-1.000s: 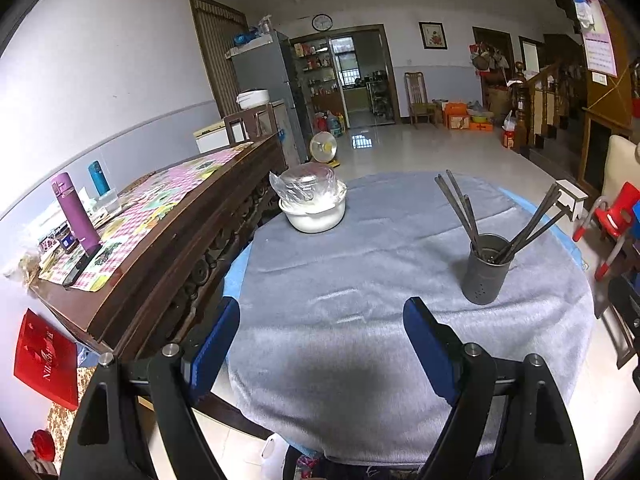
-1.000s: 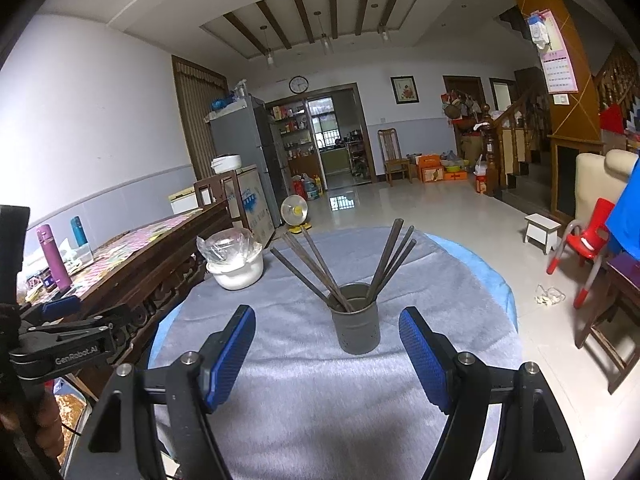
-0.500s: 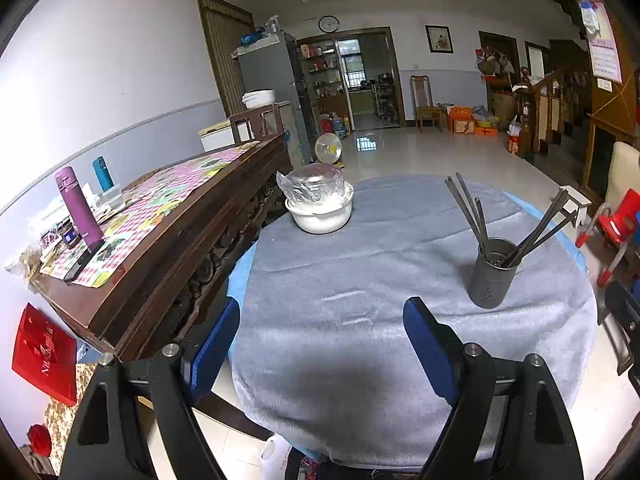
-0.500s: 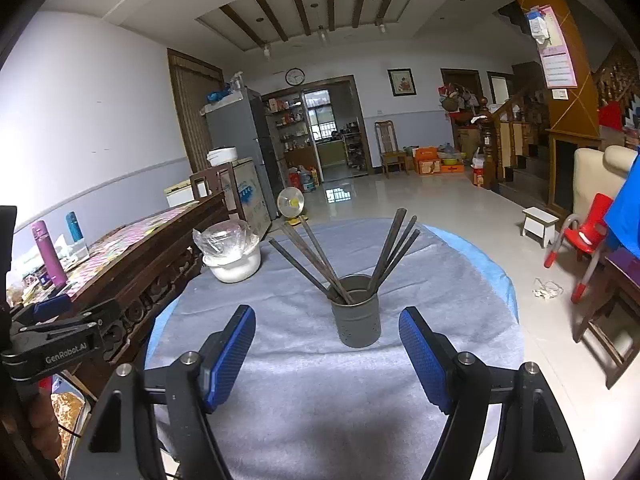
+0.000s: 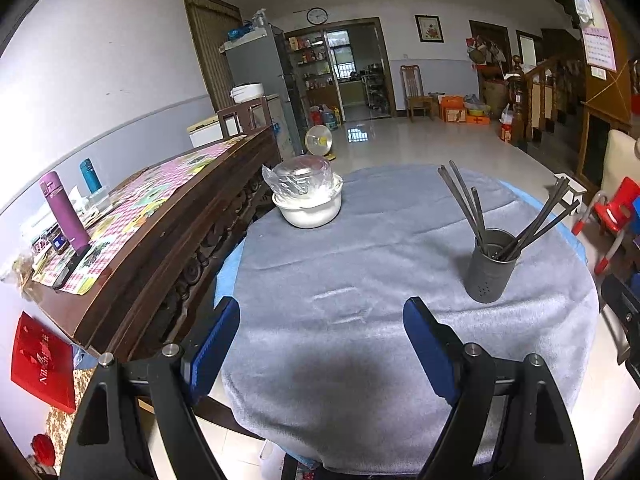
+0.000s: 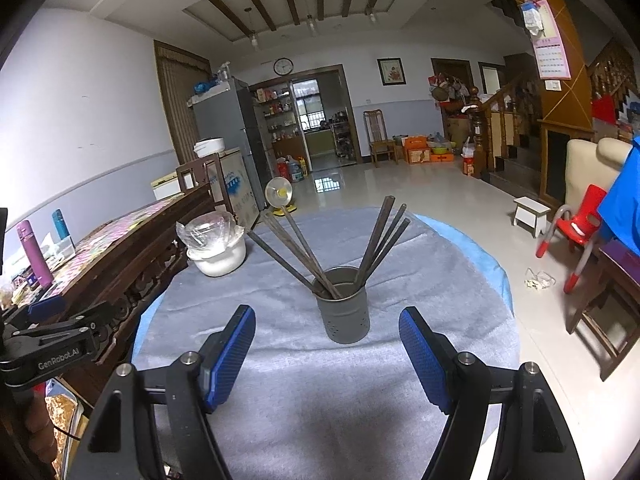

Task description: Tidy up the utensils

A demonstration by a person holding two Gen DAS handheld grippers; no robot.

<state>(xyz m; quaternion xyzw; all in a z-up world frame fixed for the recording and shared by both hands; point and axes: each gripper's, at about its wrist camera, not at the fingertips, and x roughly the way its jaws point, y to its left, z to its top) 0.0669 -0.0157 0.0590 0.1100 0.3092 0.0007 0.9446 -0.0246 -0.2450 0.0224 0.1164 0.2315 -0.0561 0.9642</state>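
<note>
A dark grey perforated utensil holder (image 6: 346,306) stands upright on the round table's grey cloth (image 6: 420,280). Several dark chopsticks (image 6: 376,240) fan out of it in two bunches. My right gripper (image 6: 327,332) hovers just short of the holder, open, blue pads empty. In the left wrist view the holder (image 5: 491,266) sits to the right, with its chopsticks (image 5: 466,200) leaning left and right. My left gripper (image 5: 322,322) is open over bare cloth (image 5: 360,248) near the table's front edge, holding nothing. The left gripper (image 6: 52,344) also shows at the left edge of the right wrist view.
A white pot with a plastic-wrapped lid (image 5: 307,200) sits at the table's far left. A dark wooden sideboard (image 5: 168,224) with a checked cloth and bottles runs along the left. A red child's chair (image 6: 576,228) and a stool (image 6: 532,214) stand on the tiled floor to the right.
Both views have tipped slightly, so the holder and table sit a little lower in the frames. Both grippers stay open and empty, and nothing on the table has moved.
</note>
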